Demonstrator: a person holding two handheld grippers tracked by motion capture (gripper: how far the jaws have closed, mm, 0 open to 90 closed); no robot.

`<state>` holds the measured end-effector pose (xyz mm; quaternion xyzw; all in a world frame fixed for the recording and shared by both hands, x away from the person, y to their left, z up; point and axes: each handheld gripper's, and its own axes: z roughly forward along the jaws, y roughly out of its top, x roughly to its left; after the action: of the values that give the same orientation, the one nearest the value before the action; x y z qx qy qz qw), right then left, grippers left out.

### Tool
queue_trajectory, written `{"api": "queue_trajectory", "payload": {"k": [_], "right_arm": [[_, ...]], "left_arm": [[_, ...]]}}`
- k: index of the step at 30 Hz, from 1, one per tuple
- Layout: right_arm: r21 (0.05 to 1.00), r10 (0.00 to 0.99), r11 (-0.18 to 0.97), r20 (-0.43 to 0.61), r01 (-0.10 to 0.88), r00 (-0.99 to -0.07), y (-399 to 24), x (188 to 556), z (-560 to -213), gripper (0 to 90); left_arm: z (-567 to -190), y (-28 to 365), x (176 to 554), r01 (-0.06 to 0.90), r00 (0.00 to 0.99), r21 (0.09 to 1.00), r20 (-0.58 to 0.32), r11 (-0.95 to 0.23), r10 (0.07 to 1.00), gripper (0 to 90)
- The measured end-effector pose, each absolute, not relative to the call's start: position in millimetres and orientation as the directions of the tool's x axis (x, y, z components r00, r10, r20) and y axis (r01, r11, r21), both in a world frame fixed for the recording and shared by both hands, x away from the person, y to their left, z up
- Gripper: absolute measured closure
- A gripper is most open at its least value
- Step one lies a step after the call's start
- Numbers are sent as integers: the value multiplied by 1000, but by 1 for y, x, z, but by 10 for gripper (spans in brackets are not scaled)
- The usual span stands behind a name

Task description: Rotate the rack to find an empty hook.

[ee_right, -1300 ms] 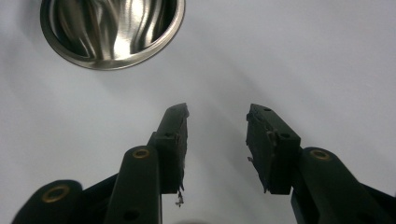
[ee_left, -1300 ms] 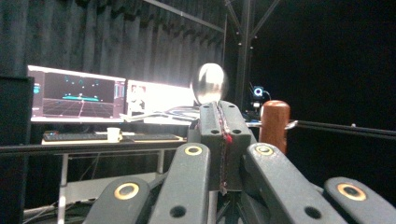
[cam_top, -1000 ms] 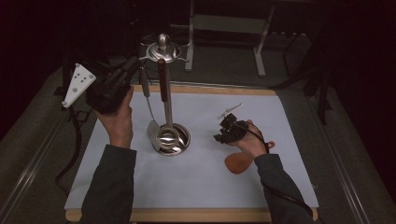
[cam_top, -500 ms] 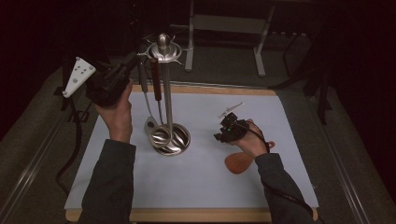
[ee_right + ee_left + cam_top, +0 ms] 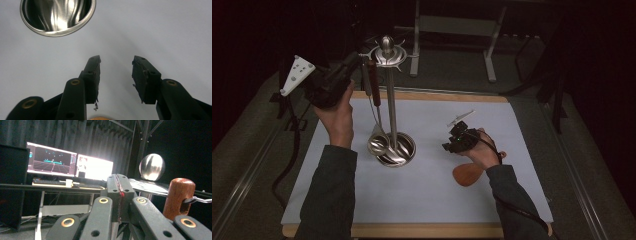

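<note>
Wooden-handled utensil (image 5: pixel 179 198) hangs just R of clenched L claw (image 5: pixel 119 187); R claw (image 5: pixel 116 65) released.

High view looks down over the table; right gripper view, close, shares the stand's steel base (image 5: pixel 394 152)

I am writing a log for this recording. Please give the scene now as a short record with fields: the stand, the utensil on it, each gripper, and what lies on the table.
stand: steel utensil stand, upright, round base on the white mat
hanging utensil: wooden handle on a hook of the stand, metal end low beside the base
left gripper: jaws shut, raised beside the wooden handle
right gripper: jaws open, nothing between them, low over the mat
on the mat: wooden spoon bowl near the right hand
</note>
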<state>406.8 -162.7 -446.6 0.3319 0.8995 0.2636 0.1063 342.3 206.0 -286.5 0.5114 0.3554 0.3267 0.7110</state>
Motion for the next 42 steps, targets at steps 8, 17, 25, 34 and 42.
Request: {"api": "queue_trajectory", "payload": {"k": [8, 17, 25, 34, 42], "right_arm": [[552, 666, 627, -14, 550, -745, -170, 407, -443, 576], [551, 680, 617, -13, 562, -733, -180, 405, -445, 573], [546, 687, 611, -5, 573, -727, -189, 404, -450, 571], [541, 690, 613, -12, 576, -724, -195, 401, -451, 567], [532, 695, 613, -10, 584, -719, -199, 400, -454, 567]], "left_arm": [[-289, 209, 338, -97, 532, 963, -164, 252, 831, 899], [-306, 216, 326, -81, 530, 973, -141, 215, 836, 897], [-331, 224, 313, -48, 547, 979, -141, 199, 825, 888], [-367, 233, 305, 9, 538, 989, -129, 146, 833, 867], [-400, 232, 304, 65, 549, 993, -119, 99, 827, 862]]}}
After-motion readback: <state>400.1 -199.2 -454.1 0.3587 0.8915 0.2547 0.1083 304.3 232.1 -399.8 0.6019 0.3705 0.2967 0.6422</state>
